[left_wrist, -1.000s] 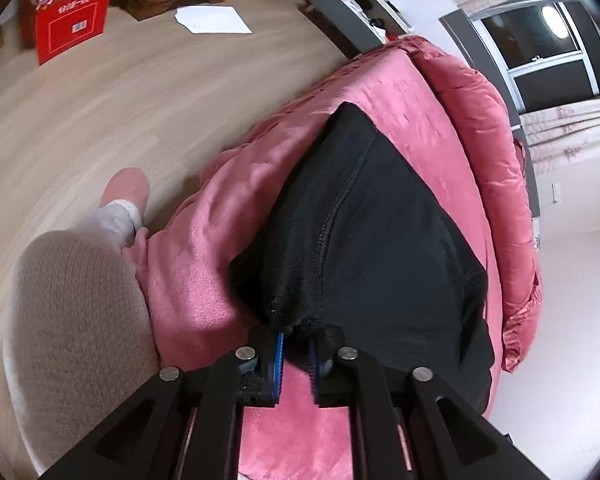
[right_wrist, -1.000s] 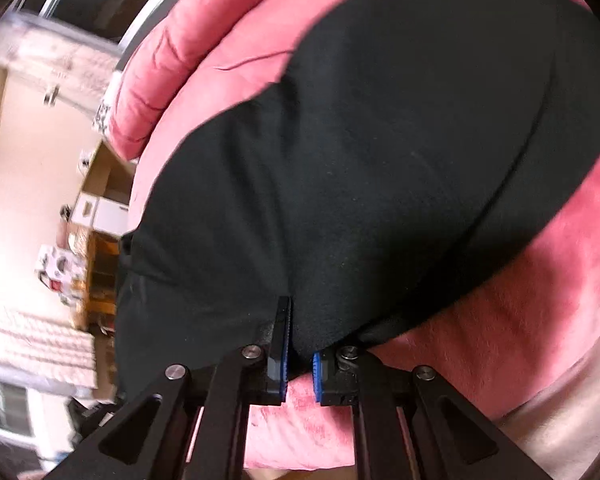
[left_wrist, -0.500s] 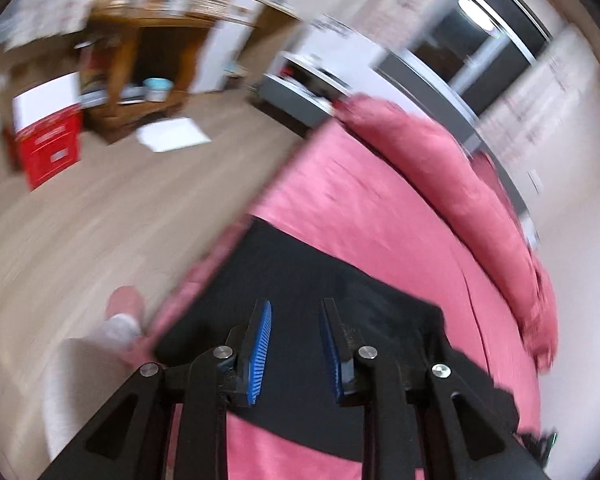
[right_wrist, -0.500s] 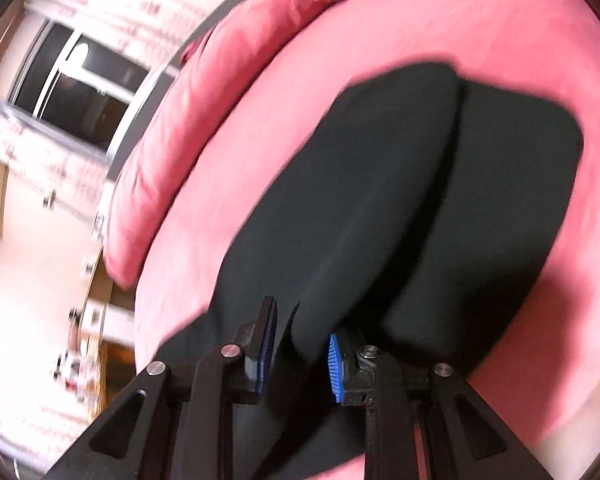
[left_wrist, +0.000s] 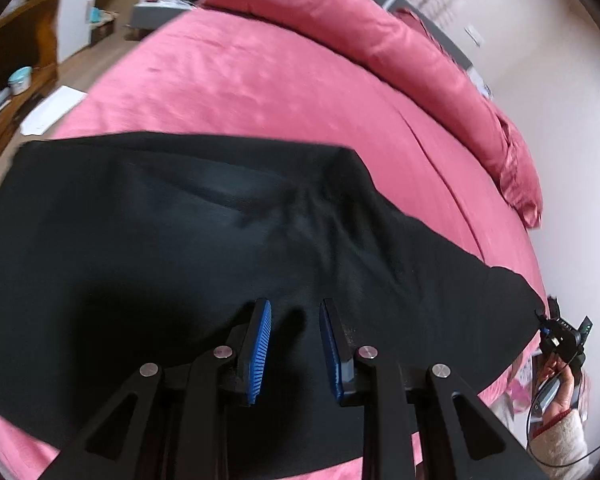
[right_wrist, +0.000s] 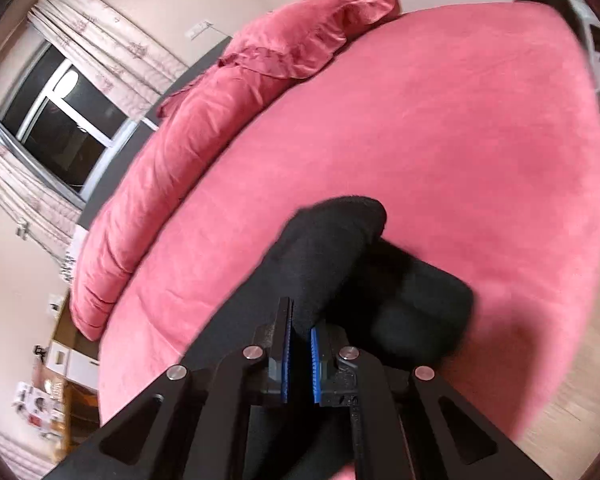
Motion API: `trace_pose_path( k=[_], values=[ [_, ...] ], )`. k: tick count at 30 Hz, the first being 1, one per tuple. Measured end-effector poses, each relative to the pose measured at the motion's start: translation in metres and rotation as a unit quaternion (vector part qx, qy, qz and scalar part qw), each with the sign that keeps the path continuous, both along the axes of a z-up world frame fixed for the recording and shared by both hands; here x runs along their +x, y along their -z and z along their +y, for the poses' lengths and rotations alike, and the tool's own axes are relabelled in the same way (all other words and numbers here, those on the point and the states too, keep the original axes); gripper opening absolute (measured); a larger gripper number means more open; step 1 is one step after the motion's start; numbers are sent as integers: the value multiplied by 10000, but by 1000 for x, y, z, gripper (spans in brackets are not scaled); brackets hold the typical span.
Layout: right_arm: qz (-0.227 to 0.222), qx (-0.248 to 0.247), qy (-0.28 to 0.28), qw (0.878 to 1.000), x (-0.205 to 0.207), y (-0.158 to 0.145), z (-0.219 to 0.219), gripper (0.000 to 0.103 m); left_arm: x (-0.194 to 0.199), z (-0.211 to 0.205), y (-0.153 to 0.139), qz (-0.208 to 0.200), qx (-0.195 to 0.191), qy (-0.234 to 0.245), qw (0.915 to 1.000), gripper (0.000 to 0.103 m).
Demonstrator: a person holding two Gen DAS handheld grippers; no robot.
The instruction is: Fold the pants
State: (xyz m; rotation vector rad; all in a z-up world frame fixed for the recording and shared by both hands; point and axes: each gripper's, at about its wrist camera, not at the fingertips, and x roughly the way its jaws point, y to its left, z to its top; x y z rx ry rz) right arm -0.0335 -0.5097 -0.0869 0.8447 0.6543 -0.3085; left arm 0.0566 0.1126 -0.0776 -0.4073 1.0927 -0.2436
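Black pants (left_wrist: 180, 240) lie spread across the pink bed (left_wrist: 260, 80). My left gripper (left_wrist: 294, 320) is open and empty just above the cloth, its blue pads apart. In the right wrist view my right gripper (right_wrist: 300, 332) is shut on a raised fold of the black pants (right_wrist: 332, 248), lifting it off the pink bed (right_wrist: 460, 140). The right gripper also shows in the left wrist view (left_wrist: 562, 336) at the pants' far right corner.
Pink pillows (left_wrist: 400, 52) line the head of the bed; they also show in the right wrist view (right_wrist: 220, 112). A wooden shelf unit (left_wrist: 16, 80) and white paper (left_wrist: 54, 110) are on the floor at left. A window (right_wrist: 64, 120) is behind the bed.
My left gripper let go of the pants and opened, and the pants now lie flat. My right gripper opened, then shut again on a fold. Both views swung up across the bed.
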Motion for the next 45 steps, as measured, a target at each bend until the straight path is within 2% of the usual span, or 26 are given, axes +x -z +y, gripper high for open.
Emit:
trace_pose_path(
  k=[3, 5, 6, 7, 12, 14, 15, 16, 17, 18, 19, 21, 22, 24, 25, 27, 29, 31, 33, 34, 35, 36, 39, 41, 43, 45],
  values=[
    [653, 58, 97, 9978, -17, 28, -20, 11, 13, -12, 8, 111, -13, 174, 9998, 25],
    [686, 443, 219, 9964, -28, 40, -23, 16, 21, -22, 7, 106, 14, 271, 9996, 25],
    [657, 448, 356, 9962, -35, 36, -19, 18, 24, -27, 5, 68, 19, 320, 9995, 25],
    [659, 331, 423, 9964, -39, 30, -17, 19, 27, -30, 3, 25, 10, 359, 9994, 26],
    [655, -1012, 560, 9911, -47, -24, 31, 21, 51, -53, -4, -160, 212, 608, 9978, 29],
    [294, -1154, -91, 9928, -34, -45, 70, 24, 59, -57, -4, -196, 318, 623, 9974, 29],
    [225, -1139, -402, 9924, -26, -48, 83, 33, 63, -59, -4, -201, 306, 603, 9975, 29],
    [115, -1007, -1055, 9892, -7, -49, 107, 44, 67, -59, -3, -184, 317, 571, 9977, 29],
    [63, -857, -1522, 9846, 9, -49, 125, 46, 72, -57, -1, -153, 389, 514, 9978, 29],
    [-16, -660, -2239, 9724, 31, -47, 158, 46, 77, -57, 2, -121, 504, 431, 9977, 30],
    [-41, -599, -2578, 9643, 43, -46, 174, 46, 78, -53, 3, -92, 570, 345, 9977, 30],
    [-8, -629, -3547, 9329, 79, -43, 229, 46, 77, -44, 3, -68, 537, 209, 9983, 30],
    [-19, -813, -4036, 9113, 95, -43, 262, 46, 75, -38, 2, -73, 529, 152, 9985, 30],
    [-159, -1008, -4660, 8789, 115, -43, 309, 46, 67, -25, -1, -122, 630, 63, 9979, 32],
    [-224, -943, -4984, 8615, 134, -42, 336, 46, 62, -21, -4, -134, 735, 31, 9972, 32],
    [-186, -805, -5269, 8459, 160, -36, 368, 46, 57, -14, -5, -120, 1044, -45, 9945, 34],
    [-104, -813, -5418, 8365, 188, -27, 391, 46, 56, -9, -5, -31, 1381, -113, 9903, 36],
    [76, -914, -5664, 8190, 212, -16, 414, 46, 52, -5, -1, 0, 1558, -120, 9877, 36],
    [320, -1063, -5770, 8092, 230, -3, 425, 46, 51, 0, 3, 33, 1688, -137, 9856, 36],
    [416, -975, -5847, 8043, 239, 5, 430, 40, 48, 2, 2, 47, 1702, -137, 9853, 36],
    [401, -849, -5900, 8020, 245, 9, 430, 30, 47, 5, 3, 70, 1714, -149, 9851, 36],
    [362, -788, -5950, 7990, 244, 12, 431, 11, 47, 6, 4, 89, 1710, -159, 9851, 36],
    [341, -1171, -5953, 7942, 241, 9, 445, 10, 54, 8, 6, 86, 1622, -181, 9866, 36],
    [295, -1304, -5847, 8001, 247, 5, 450, 10, 58, 7, 3, 67, 1617, -198, 9866, 36],
    [264, -1268, -5647, 8151, 260, 2, 449, 9, 61, 5, 1, 45, 1627, -194, 9865, 36],
    [326, -1226, -5599, 8188, 269, 9, 449, 9, 67, 3, 3, 22, 1664, -191, 9859, 36]
  ],
)
